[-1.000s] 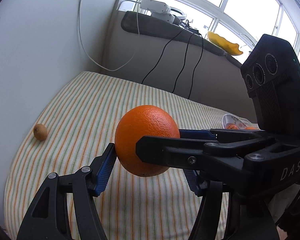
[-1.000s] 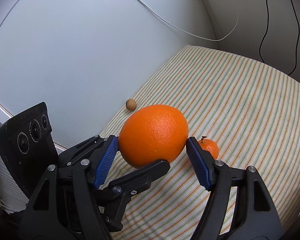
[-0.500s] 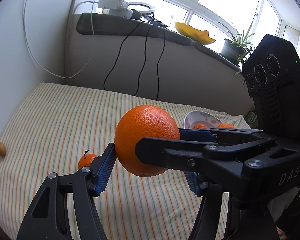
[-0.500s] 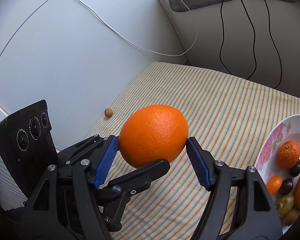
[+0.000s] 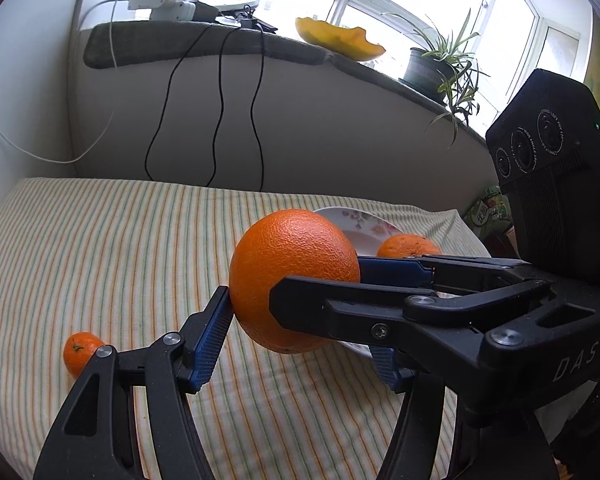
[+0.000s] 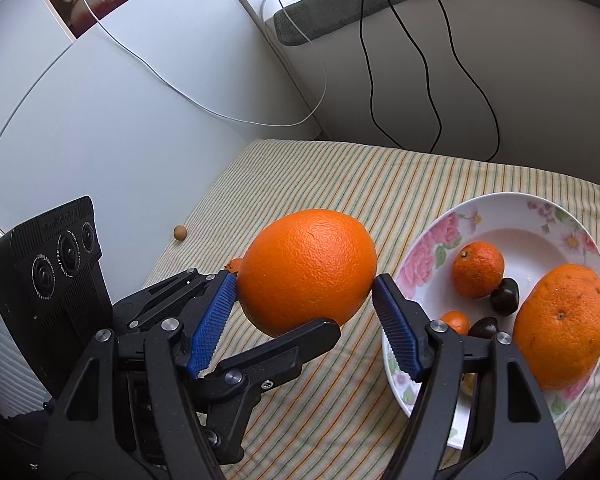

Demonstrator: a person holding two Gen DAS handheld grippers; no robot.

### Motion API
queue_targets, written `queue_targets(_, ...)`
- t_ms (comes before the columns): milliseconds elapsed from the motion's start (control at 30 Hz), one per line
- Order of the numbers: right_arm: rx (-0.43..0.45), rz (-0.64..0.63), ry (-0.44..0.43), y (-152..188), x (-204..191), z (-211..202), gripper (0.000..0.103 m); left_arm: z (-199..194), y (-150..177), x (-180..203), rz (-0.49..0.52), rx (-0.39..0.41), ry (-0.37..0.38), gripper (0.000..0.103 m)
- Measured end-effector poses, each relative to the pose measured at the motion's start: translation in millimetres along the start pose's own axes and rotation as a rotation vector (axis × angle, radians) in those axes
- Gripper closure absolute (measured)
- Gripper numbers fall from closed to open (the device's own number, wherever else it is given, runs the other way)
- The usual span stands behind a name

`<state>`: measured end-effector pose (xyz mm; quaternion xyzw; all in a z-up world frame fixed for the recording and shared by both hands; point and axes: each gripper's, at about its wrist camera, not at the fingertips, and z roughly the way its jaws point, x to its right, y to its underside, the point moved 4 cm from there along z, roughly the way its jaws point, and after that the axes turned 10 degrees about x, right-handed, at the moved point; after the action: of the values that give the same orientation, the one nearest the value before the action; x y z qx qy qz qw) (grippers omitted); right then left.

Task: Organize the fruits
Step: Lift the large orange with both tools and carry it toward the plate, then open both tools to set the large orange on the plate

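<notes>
Across the lower half of both views spreads a striped sheet in cream, green and orange, running up to a pale wall at 10 o'clock and a grey ledge wall at 12. Above that, a padded windowsill carries white power blocks, black cables hanging down, a yellow dish and a potted plant at 1 o'clock under bright windows.

At 3 o'clock in the right wrist view lies a flowered plate holding a big orange, a mandarin, a smaller one and two dark fruits. A loose mandarin sits on the sheet at 8 o'clock in the left wrist view, and a tiny brown fruit lies by the wall.

Held in the air above the sheet, just beside the plate, is the large orange: round, bright, evenly pebbled, unmarked. The right tongs clamp it with blue ribbed pads on either side. The left tongs grip it crosswise, one pad pressed to its side, the other mostly covered.
</notes>
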<state>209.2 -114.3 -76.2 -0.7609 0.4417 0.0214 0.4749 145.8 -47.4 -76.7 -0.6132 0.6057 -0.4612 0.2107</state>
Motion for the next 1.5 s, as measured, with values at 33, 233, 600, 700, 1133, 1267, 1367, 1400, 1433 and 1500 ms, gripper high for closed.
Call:
queue_targets(33,0.002,0.004,0.005,0.6,4.2,-3.5,0.029,2.3,-0.1,2.5,0.004,-0.004,0.004,0.04)
queue_targets(233,0.009,0.029,0.023,1.3,22.8,-15.8,0.029,15.0,-1.4,13.7,0.02,-0.023,0.02,0.04)
queue_targets(600,0.016,0.058,0.041,1.7,41.1,-24.7,0.029,29.6,-2.1,24.9,0.033,-0.042,0.035,0.04)
queue_targets(700,0.018,0.066,0.042,2.9,44.7,-25.4,0.029,32.2,-0.6,25.5,0.035,-0.05,0.035,0.04)
queue_targets(1133,0.012,0.087,0.042,6.0,50.2,-28.7,0.029,39.1,0.8,29.5,0.046,-0.074,0.035,0.04)
queue_targets(1267,0.035,0.078,0.073,4.0,51.9,-33.4,0.029,39.9,0.6,31.7,0.071,-0.07,0.008,0.038)
queue_targets(1367,0.051,0.08,0.091,0.8,54.8,-39.3,0.025,33.3,-6.0,31.0,0.058,-0.038,0.005,0.033)
queue_targets(1400,0.054,0.086,0.097,0.5,56.9,-40.8,0.023,31.1,-7.7,31.4,0.061,-0.03,0.007,0.033)
queue_targets(1433,0.059,0.091,0.103,0.3,58.9,-42.6,0.022,29.7,-8.9,31.9,0.066,-0.025,0.005,0.033)
queue_targets(1500,0.066,0.099,0.105,0.7,61.7,-45.7,0.022,28.0,-9.5,32.9,0.07,-0.022,0.004,0.033)
